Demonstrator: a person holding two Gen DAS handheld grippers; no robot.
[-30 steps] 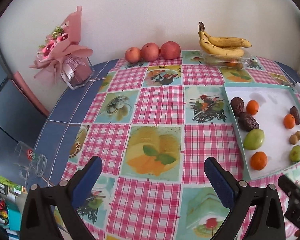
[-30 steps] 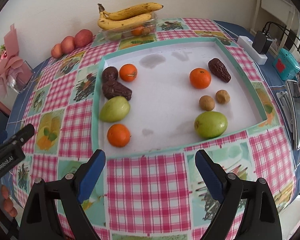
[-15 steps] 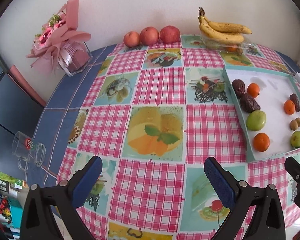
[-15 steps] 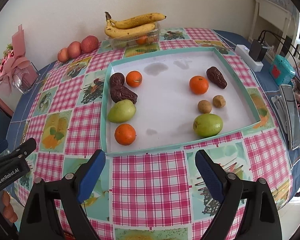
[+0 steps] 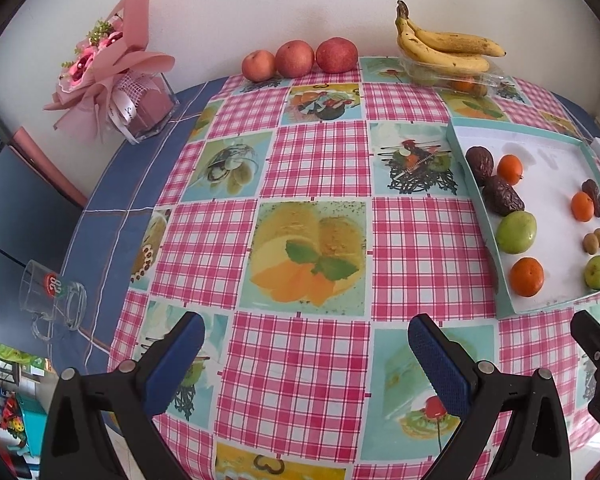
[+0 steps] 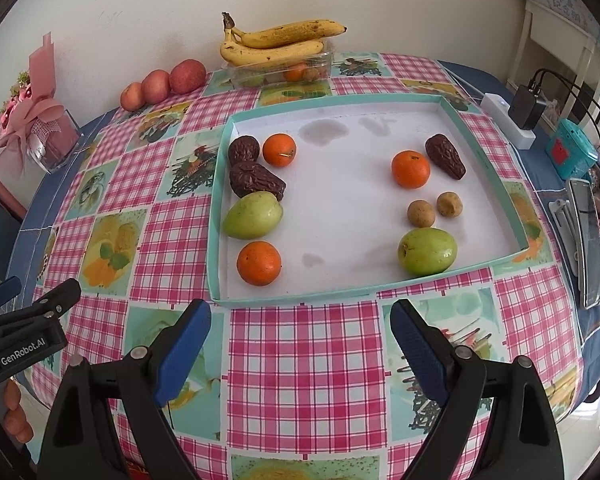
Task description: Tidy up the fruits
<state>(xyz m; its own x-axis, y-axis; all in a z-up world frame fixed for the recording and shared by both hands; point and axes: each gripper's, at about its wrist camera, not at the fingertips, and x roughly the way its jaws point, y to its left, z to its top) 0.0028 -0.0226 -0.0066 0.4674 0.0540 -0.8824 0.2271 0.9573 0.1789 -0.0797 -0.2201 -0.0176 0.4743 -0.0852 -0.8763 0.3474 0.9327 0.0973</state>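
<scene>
Both hand-held grippers hover wide open and empty above the near edge of the bench (image 6: 300,360): the left hand-held gripper (image 5: 306,354) over checked cloth, the right hand-held gripper (image 6: 300,334) facing a shallow teal tray (image 6: 516,220). In it, tangerines (image 6: 259,263), green fruits (image 6: 427,251) and dark dates (image 6: 256,181) lie mixed in two loose clusters. This fits either sorting underway or an arrangement left as is.

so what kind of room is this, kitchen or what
Most likely a home dining area, not clearly a kitchen: a table with a checked food-print tablecloth, a wrapped flower bouquet in a glass vase by the wall, and a phone charger in a power strip.
</scene>
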